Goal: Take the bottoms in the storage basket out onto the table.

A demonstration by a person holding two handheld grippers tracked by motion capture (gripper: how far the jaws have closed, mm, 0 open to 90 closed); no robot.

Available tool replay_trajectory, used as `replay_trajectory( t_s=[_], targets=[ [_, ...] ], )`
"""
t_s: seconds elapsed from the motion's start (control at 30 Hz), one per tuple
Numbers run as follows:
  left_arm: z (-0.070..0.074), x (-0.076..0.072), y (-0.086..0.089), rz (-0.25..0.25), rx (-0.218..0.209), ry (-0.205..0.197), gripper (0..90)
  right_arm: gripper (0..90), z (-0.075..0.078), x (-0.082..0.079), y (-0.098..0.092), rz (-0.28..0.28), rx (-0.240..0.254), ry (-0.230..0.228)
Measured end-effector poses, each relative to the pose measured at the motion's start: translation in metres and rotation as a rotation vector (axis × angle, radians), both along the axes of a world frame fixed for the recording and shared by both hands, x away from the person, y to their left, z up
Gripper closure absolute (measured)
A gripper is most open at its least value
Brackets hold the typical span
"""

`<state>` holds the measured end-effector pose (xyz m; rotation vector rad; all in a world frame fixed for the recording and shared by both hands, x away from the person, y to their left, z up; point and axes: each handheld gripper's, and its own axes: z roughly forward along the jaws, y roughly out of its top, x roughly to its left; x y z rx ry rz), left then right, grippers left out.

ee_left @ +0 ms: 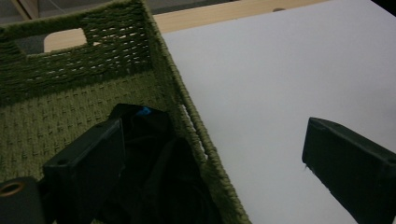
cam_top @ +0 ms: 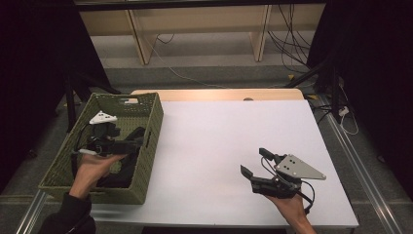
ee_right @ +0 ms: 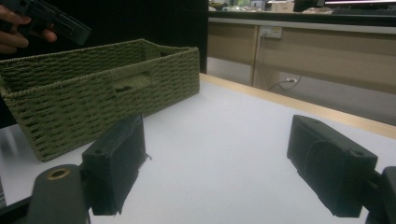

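Black fabric item (ee_left: 159, 172) with a small blue tag lies crumpled inside the green woven rectangular basket (cam_top: 148, 146). Left claw (cam_top: 139, 141) spread above it; right claw (cam_top: 253, 163) spread, empty.

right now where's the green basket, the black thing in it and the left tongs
green basket (cam_top: 152, 127): high view, on its right-hand woven wall.
black thing (ee_left: 154, 149): left gripper view, on its dark folds inside the basket.
left tongs (ee_left: 212, 161): left gripper view, midway between the two open black jaws.
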<state>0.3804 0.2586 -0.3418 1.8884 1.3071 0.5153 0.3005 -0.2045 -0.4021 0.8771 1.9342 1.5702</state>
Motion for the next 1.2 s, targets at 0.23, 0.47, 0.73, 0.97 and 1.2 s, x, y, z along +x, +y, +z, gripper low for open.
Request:
replay_trajectory(
  t_s=[0.23,0.47,0.73,0.97,1.2],
  targets=[
    [-0.008,0.008,0.004,0.018,0.044,0.060,6.5,20.3,0.000,-0.001,0.002,0.011,-0.008,-0.007],
    [-0.021,0.023,0.012,0.035,0.072,0.146,7.5,20.3,0.000,-0.001,0.002,0.010,-0.006,-0.007],
    [-0.037,0.034,0.024,0.064,0.088,0.218,7.9,20.3,0.000,0.000,0.002,0.015,-0.011,0.001],
    [-0.055,0.040,0.025,0.042,0.137,0.297,8.1,20.3,-0.001,0.000,0.003,0.020,-0.013,-0.003],
    [-0.065,0.042,0.023,0.007,0.158,0.371,9.3,20.3,-0.001,0.000,0.003,0.021,-0.017,-0.001]
  ],
)
